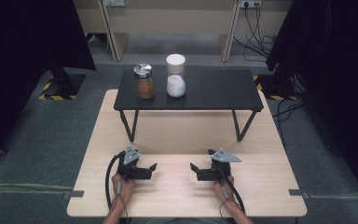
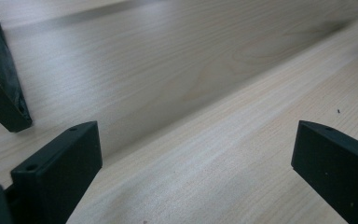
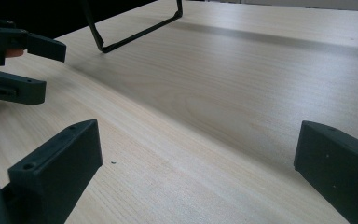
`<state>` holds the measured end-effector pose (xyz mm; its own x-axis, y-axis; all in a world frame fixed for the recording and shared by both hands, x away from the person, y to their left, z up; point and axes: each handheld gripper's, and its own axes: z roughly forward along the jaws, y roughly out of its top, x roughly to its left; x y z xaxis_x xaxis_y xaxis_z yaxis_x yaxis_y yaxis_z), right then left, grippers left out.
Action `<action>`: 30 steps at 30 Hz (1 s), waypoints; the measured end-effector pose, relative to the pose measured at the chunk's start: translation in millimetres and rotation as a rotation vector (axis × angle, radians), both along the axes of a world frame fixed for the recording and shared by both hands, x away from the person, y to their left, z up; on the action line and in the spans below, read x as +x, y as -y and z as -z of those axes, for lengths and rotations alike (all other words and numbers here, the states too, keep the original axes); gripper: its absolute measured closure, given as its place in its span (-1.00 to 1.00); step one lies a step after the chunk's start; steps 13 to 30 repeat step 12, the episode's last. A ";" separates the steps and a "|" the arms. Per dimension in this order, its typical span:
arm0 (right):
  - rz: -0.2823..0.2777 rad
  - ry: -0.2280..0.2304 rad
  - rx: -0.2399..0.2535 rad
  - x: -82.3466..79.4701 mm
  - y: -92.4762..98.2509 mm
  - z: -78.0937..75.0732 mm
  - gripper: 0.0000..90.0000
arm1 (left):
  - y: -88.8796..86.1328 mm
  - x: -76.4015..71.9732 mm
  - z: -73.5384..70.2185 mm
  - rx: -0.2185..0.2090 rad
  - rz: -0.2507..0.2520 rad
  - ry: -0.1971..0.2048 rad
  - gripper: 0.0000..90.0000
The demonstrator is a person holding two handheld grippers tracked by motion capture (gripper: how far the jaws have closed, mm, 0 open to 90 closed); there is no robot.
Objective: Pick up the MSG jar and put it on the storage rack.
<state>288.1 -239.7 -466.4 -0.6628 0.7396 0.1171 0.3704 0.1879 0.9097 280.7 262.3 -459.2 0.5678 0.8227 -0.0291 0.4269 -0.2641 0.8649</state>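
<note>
My left gripper [image 1: 153,170] rests low over the front of a pale wooden table [image 1: 186,196], open, its jaws pointing right with nothing between them. Facing it, my right gripper [image 1: 194,171] is also open and holds nothing. A short gap of bare wood separates the two. The left gripper view has its own gripper [image 2: 196,140] wide apart over bare wood. In the right gripper view, its own gripper [image 3: 198,140] is just as wide, and the left gripper [image 3: 53,72] shows farther off at the left, open.
A low black shelf [image 1: 214,91] on wire legs [image 3: 135,32] stands across the table's far half. On it are a glass jar [image 1: 145,83] with brown contents and a metal lid, and a white-capped jar [image 1: 175,77] of white powder. One shelf leg [image 2: 4,93] is near the left gripper.
</note>
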 end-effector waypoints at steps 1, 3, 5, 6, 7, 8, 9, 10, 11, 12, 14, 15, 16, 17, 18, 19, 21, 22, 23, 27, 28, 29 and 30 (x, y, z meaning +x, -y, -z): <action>0.001 0.001 0.000 -0.1 -0.2 0.0 -0.98 | 0.0 0.0 0.0 0.000 0.000 0.000 -0.98; 0.000 0.000 -0.001 -0.1 -0.1 -0.1 -0.98 | -0.1 0.0 0.0 0.000 0.000 0.000 -0.98; 0.000 0.000 0.000 0.0 0.0 0.0 -0.98 | 0.0 0.0 0.0 0.000 0.000 0.000 -0.98; 0.000 0.000 0.000 0.0 0.0 0.0 -0.98 | 0.0 0.0 0.0 0.000 0.000 0.000 -0.98; 0.000 0.000 0.000 0.1 0.0 0.0 -0.98 | 0.0 0.0 0.0 -0.001 0.000 0.000 -0.98; 0.000 0.000 0.000 0.1 0.1 0.0 -0.98 | 0.0 0.0 0.0 -0.001 0.000 0.000 -0.98; -0.001 0.000 0.001 0.1 0.1 0.0 -0.98 | -0.1 0.0 0.0 -0.001 0.000 0.000 -0.98; -0.001 -0.001 0.001 0.2 0.1 0.0 -0.98 | -0.2 0.0 0.2 -0.002 0.000 0.001 -0.98; -0.002 -0.001 0.001 0.4 0.3 0.1 -0.98 | -0.1 0.0 0.1 -0.001 0.000 0.001 -0.98; -0.002 -0.001 0.002 0.4 0.3 0.1 -0.98 | -0.1 0.1 0.1 -0.001 0.000 0.001 -0.98; -0.002 -0.001 0.002 0.4 0.3 0.1 -0.98 | -0.1 0.1 0.1 -0.001 0.000 0.001 -0.98; -0.002 -0.001 0.002 0.4 0.3 0.1 -0.98 | -0.1 0.1 0.1 -0.001 0.000 0.001 -0.98; -0.002 -0.001 0.002 0.4 0.3 0.1 -0.98 | -0.1 0.1 0.1 -0.001 0.000 0.001 -0.98; -0.002 -0.001 0.002 0.4 0.3 0.1 -0.98 | -0.1 0.1 0.1 -0.001 0.000 0.001 -0.98; -0.002 -0.001 0.002 0.4 0.3 0.1 -0.98 | -0.1 0.1 0.1 -0.001 0.000 0.001 -0.98; -0.002 -0.001 0.002 0.4 0.3 0.1 -0.98 | -0.1 0.1 0.1 -0.001 0.000 0.001 -0.98; -0.002 -0.001 0.002 0.4 0.3 0.1 -0.98 | -0.1 0.1 0.1 -0.001 0.000 0.001 -0.98; -0.002 -0.001 0.002 0.4 0.3 0.1 -0.98 | -0.1 0.1 0.1 -0.001 0.000 0.001 -0.98; -0.002 -0.001 0.002 0.4 0.3 0.1 -0.98 | -0.1 0.1 0.1 -0.001 0.000 0.001 -0.98; -0.002 -0.001 0.002 0.4 0.3 0.1 -0.98 | -0.1 0.1 0.1 -0.001 0.000 0.001 -0.98; -0.002 -0.001 0.002 0.4 0.3 0.1 -0.98 | -0.1 0.1 0.1 -0.001 0.000 0.001 -0.98; -0.002 -0.001 0.002 0.4 0.3 0.1 -0.98 | -0.1 0.1 0.1 -0.001 0.000 0.001 -0.98; -0.002 -0.001 0.002 0.4 0.3 0.1 -0.98 | -0.1 0.1 0.1 -0.001 0.000 0.001 -0.98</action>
